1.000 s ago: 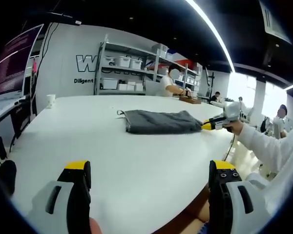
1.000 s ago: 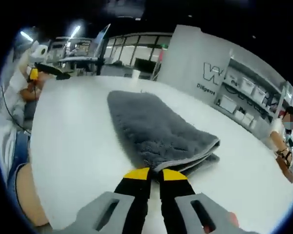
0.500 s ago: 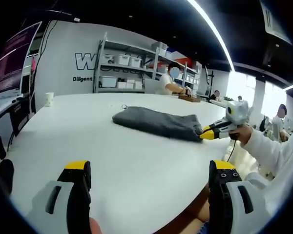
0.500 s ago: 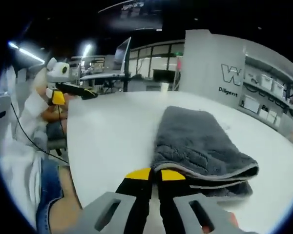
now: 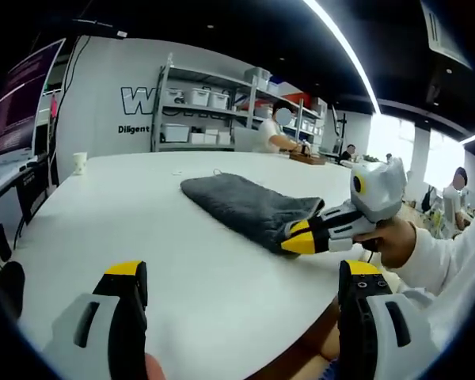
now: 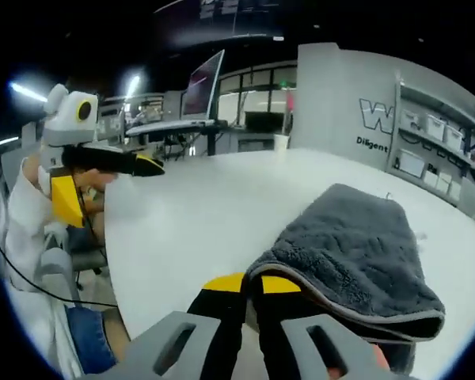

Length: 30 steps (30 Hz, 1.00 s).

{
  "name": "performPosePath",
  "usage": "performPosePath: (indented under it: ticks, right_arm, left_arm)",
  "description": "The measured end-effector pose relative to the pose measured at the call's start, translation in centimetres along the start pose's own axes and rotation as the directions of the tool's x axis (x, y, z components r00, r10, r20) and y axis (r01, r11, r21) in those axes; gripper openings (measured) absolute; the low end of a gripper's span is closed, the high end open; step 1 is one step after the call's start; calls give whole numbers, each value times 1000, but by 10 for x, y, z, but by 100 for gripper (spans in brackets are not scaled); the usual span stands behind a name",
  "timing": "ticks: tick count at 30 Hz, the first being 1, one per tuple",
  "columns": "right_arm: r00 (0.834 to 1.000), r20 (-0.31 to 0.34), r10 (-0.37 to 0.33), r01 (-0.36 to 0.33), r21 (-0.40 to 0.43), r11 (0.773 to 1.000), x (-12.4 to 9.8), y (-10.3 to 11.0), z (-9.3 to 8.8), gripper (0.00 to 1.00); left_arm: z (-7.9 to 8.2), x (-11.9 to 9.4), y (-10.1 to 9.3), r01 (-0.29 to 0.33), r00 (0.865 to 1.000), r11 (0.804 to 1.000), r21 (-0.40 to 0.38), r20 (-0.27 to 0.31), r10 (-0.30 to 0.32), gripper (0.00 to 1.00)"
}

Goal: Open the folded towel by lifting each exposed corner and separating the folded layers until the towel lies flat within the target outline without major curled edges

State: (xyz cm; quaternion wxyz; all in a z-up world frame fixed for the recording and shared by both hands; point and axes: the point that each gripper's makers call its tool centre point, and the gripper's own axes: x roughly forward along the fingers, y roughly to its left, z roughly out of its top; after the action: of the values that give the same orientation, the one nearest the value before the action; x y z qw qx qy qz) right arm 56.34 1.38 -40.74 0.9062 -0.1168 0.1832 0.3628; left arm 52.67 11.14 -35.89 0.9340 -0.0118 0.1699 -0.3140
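A folded grey towel [image 5: 237, 202] lies on the white table [image 5: 142, 229], thick, with a paler hem. My right gripper [image 5: 298, 236] comes in from the right, held by a hand [image 5: 397, 241], and is shut on the towel's near corner. In the right gripper view its yellow-tipped jaws [image 6: 252, 283] pinch the towel [image 6: 356, 253] at the top layer's edge, which curls up over them. My left gripper [image 5: 241, 277] stands open over the table's near edge, well short of the towel, nothing between its fingers. The left gripper [image 6: 107, 186] also appears at the left, open.
A white cup [image 5: 80, 162] stands at the table's far left. Shelves with bins [image 5: 210, 119] line the back wall, and people sit beyond the table [image 5: 279, 134]. A monitor [image 6: 206, 79] stands past the far end. A person's leg [image 6: 91, 352] is by the near edge.
The right gripper, shut on the towel's corner, has drawn it across the table toward the near edge and the left gripper, swinging the towel round. The left gripper stays open and still.
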Motion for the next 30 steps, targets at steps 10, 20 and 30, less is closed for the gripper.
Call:
performPosePath:
  ticks: [10,20,30]
  right_arm:
    - [987,-154,50,-60,-66,996,-36,8,-17,32]
    - [994,-27,-109,105,-116,988,-128,-41,18,68]
    - [973,-77,-219,218,-18,976,-173,-83,-5,97]
  left_arm:
    - [2,-1,-4,-6,1000,1000,10,1,6,100]
    - [-2,8,-13,11,1000,1000,20,-21,-11,100]
    - [-1,19,-31,20,998,998,62,-54,-17,100]
